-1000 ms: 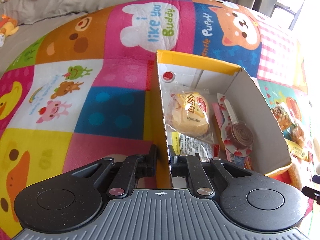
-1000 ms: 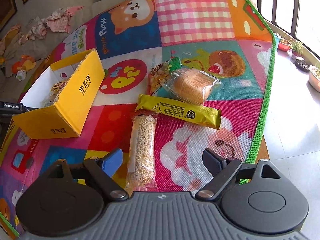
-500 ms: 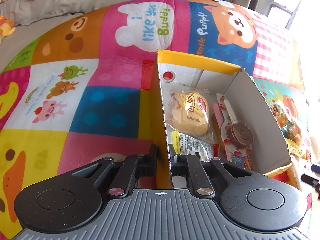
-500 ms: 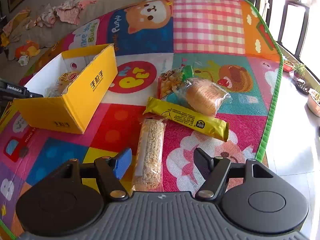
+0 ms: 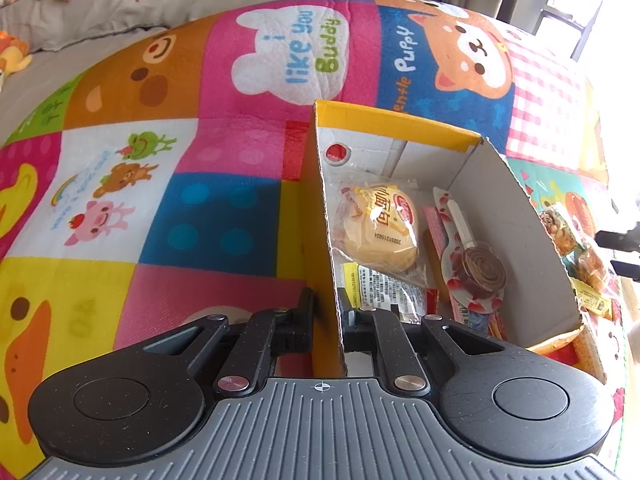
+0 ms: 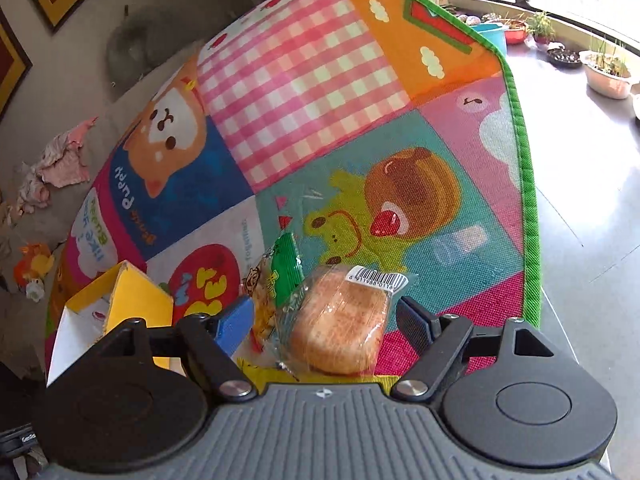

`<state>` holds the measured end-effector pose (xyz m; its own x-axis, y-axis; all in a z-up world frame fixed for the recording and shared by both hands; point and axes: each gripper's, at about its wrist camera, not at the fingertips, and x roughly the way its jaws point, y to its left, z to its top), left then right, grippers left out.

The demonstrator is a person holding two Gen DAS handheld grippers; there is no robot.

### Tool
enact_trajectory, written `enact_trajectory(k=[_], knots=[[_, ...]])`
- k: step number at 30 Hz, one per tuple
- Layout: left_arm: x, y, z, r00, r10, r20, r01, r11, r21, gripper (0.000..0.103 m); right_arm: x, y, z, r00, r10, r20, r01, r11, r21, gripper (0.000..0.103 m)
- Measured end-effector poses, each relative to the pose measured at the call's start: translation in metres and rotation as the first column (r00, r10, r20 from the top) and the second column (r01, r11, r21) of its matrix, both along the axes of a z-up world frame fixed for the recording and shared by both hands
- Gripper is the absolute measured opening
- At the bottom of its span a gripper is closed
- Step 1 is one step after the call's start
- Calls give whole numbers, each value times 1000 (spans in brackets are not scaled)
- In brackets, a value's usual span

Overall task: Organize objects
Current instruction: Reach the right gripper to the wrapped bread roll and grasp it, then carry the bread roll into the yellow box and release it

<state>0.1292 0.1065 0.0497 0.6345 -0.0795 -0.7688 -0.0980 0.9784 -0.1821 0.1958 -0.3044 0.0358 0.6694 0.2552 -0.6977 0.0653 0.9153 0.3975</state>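
We see a patchwork play mat (image 5: 240, 80) spread wide, with a yellow box (image 5: 400, 128) standing open on it, and we place everything else from that box. The left gripper (image 5: 326, 312) is clenched on the box's near-left wall, one finger outside the cardboard and one inside. The right gripper (image 6: 326, 316) hangs over the snacks to the right of the box, its fingers released and spread; they have just been widening, and the bread pack (image 6: 340, 320) sits between them, with neither pad pressing on it. In the right wrist view the box's corner (image 6: 132, 300) shows at the lower left, just left of the blue finger pad (image 6: 236, 320). Inside the box, toward its left wall, lies a wrapped yellow bun (image 5: 380, 228), on top of a flat packet with a printed label (image 5: 384, 292). Right of the bun, still inside, a lollipop (image 5: 480, 268) lies in a clear wrapper with red hearts, its stick pointing toward the far wall. Outside, right of the box, a green-topped snack bag (image 6: 276, 280) lies just left of the bread pack and touches it. A yellow bar (image 6: 260, 372) peeks out beneath the bread pack, close to the gripper body.
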Motion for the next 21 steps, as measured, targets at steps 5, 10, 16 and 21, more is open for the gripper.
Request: enact_trajectory(k=[5, 10, 16, 21], knots=[[0, 0, 0, 1000, -4, -1, 4, 1000, 3, 12, 13, 11, -19, 999, 2, -52, -5, 998, -59, 70], [1, -1, 0, 1000, -6, -2, 6, 1000, 9, 12, -5, 12, -9, 998, 38, -54, -41, 997, -69, 61], [0, -1, 0, 1000, -4, -2, 4, 1000, 7, 12, -58, 27, 25, 987, 162, 14, -159, 979, -128, 60], [0, -1, 0, 1000, -5, -1, 5, 1000, 8, 12, -102, 51, 43, 949, 311, 47, -297, 935, -193, 60]])
